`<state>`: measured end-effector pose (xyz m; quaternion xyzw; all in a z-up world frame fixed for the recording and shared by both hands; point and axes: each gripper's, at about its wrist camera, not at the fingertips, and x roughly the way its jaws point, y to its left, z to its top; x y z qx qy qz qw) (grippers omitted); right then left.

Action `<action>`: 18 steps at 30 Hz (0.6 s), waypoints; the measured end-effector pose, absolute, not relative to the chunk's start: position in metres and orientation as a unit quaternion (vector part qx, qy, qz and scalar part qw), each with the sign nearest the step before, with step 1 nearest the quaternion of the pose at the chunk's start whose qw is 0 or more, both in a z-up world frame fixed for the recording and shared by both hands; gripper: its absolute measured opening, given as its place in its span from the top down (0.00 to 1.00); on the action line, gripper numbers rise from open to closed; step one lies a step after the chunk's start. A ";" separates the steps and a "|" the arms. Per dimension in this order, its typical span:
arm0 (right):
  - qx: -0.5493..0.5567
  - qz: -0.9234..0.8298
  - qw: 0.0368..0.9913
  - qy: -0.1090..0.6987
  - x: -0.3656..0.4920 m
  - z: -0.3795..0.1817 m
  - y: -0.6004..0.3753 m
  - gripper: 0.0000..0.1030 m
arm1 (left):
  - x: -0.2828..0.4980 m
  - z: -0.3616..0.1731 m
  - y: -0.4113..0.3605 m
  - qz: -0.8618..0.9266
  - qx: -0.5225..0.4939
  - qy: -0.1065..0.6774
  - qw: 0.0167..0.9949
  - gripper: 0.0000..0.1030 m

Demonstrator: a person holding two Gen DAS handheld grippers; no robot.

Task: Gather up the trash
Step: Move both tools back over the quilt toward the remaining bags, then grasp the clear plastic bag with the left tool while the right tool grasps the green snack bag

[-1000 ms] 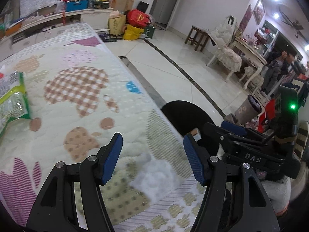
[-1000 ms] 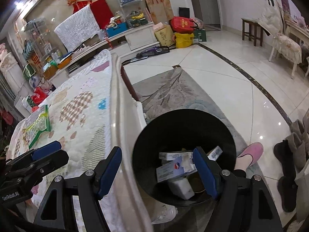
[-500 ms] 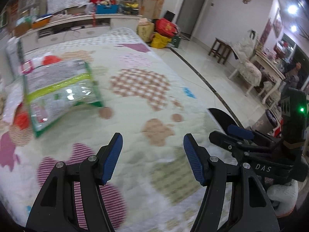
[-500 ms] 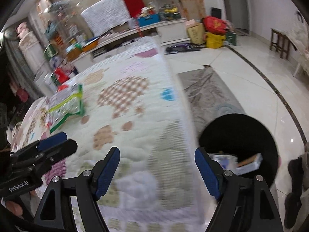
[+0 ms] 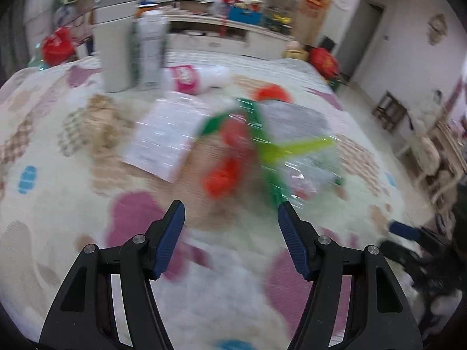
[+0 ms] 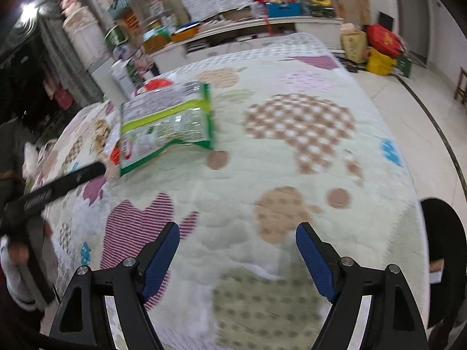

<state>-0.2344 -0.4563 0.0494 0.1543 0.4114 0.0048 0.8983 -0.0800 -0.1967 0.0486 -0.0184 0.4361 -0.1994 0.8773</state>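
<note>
I've swung my left gripper [image 5: 230, 223] off the black bin [image 6: 445, 258] to the green snack bag [image 5: 271, 151] on the bed [image 6: 292, 175], both jaws released, empty, ready to grab.

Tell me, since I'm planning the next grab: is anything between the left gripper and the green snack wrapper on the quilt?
Nothing visible. The left gripper is open and empty, and only bare quilt lies between it and the green snack wrapper, though that view is blurred.
</note>
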 end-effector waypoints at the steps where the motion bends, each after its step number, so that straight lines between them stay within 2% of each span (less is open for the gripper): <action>1: 0.150 0.010 0.898 0.413 -0.230 0.050 -0.450 0.22 | -0.069 0.046 -0.189 -0.192 -0.019 0.437 0.878 0.36; 6: 0.142 0.023 0.896 0.419 -0.216 0.048 -0.435 0.22 | -0.026 0.039 -0.170 -0.181 -0.039 0.437 0.880 0.36; 18: 0.151 0.054 0.892 0.423 -0.176 0.049 -0.418 0.22 | 0.024 0.021 -0.194 -0.172 0.034 0.443 0.879 0.36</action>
